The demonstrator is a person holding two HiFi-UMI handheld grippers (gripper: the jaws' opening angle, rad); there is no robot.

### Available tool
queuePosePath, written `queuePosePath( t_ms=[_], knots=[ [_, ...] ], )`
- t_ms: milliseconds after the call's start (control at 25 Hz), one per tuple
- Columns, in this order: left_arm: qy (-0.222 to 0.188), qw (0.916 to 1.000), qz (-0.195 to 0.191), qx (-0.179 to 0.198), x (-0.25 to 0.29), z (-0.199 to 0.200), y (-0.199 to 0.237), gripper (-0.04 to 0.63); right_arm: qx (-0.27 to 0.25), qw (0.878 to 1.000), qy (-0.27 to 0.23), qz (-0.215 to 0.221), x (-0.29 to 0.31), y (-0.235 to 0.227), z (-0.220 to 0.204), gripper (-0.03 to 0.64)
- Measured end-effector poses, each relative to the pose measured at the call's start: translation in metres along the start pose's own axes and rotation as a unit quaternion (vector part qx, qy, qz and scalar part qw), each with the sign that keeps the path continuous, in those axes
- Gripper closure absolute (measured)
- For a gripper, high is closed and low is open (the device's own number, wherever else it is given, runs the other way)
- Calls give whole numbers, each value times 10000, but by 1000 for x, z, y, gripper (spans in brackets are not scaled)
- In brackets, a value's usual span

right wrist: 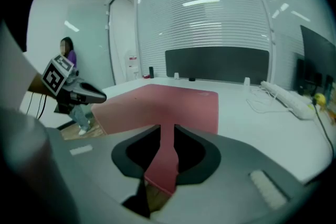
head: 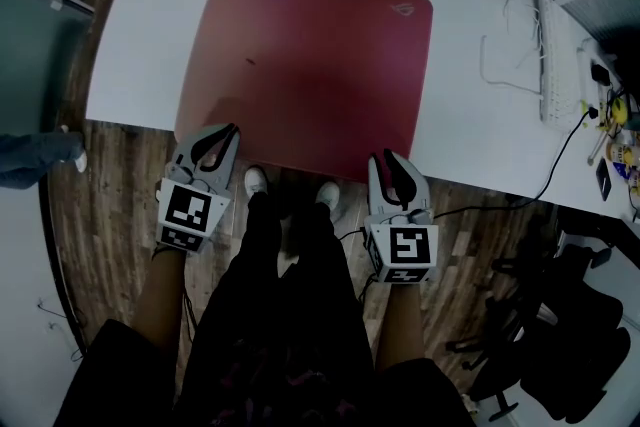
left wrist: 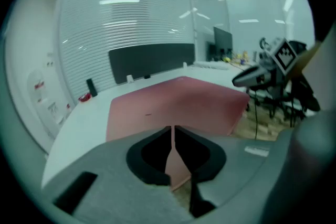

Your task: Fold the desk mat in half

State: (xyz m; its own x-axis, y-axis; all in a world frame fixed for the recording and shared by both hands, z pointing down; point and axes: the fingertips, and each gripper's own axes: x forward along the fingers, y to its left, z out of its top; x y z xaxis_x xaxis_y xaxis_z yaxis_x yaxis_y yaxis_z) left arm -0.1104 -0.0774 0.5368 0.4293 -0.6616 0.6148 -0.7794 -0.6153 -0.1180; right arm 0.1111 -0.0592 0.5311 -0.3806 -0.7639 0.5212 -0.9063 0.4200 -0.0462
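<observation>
The red desk mat (head: 310, 65) lies flat on the white table (head: 150, 45), and its near edge overhangs the table's front. My left gripper (head: 222, 130) is at the mat's near left corner. In the left gripper view (left wrist: 172, 128) its jaws leave only a thin slit, closed on the mat corner (left wrist: 178, 102). At the near right corner sits my right gripper (head: 388, 158). The right gripper view (right wrist: 167, 128) shows its jaws standing apart, with the mat corner (right wrist: 168, 102) lying loose in the gap.
A white keyboard (head: 555, 65) and loose cables (head: 505, 55) lie on the table's right side. A black office chair (head: 560, 355) stands on the wood floor at right. Someone's leg (head: 40, 155) shows at the left edge. A dark partition (right wrist: 218, 63) lines the table's far side.
</observation>
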Motion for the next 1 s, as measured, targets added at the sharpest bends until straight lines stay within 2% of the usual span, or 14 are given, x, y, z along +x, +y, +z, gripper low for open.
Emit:
queuePosePath(
  t_ms=[80, 160, 240, 320, 440, 560, 680, 800, 1000],
  knots=[
    [355, 9937, -284, 1024, 1, -14, -13, 510, -837, 9957, 278, 282, 1, 11, -7, 480],
    [600, 9830, -520, 1656, 1, -25, -22, 450, -1725, 9816, 613, 536, 2, 23, -20, 412],
    [821, 9743, -623, 2001, 0, -35, -24, 410, -2220, 9685, 856, 732, 3, 31, -32, 360],
    [1023, 9659, -693, 2275, 0, -45, -27, 378, -2389, 9623, 985, 851, 5, 36, -41, 320],
    [1147, 9549, -761, 2633, 3, -55, -33, 347, -2587, 9551, 1132, 896, 8, 40, -50, 297],
    [1237, 9482, -688, 2843, 8, -64, -33, 339, -2736, 9503, 1198, 884, 12, 42, -58, 288],
    [1297, 9483, -617, 2832, 12, -66, -31, 354, -2696, 9520, 1184, 842, 16, 42, -59, 300],
    [1295, 9495, -536, 2807, 13, -64, -29, 405, -2641, 9539, 1193, 786, 18, 42, -58, 324],
    [1274, 9487, -590, 2834, 11, -64, -30, 415, -2712, 9511, 1206, 861, 18, 42, -58, 345]
  ],
)
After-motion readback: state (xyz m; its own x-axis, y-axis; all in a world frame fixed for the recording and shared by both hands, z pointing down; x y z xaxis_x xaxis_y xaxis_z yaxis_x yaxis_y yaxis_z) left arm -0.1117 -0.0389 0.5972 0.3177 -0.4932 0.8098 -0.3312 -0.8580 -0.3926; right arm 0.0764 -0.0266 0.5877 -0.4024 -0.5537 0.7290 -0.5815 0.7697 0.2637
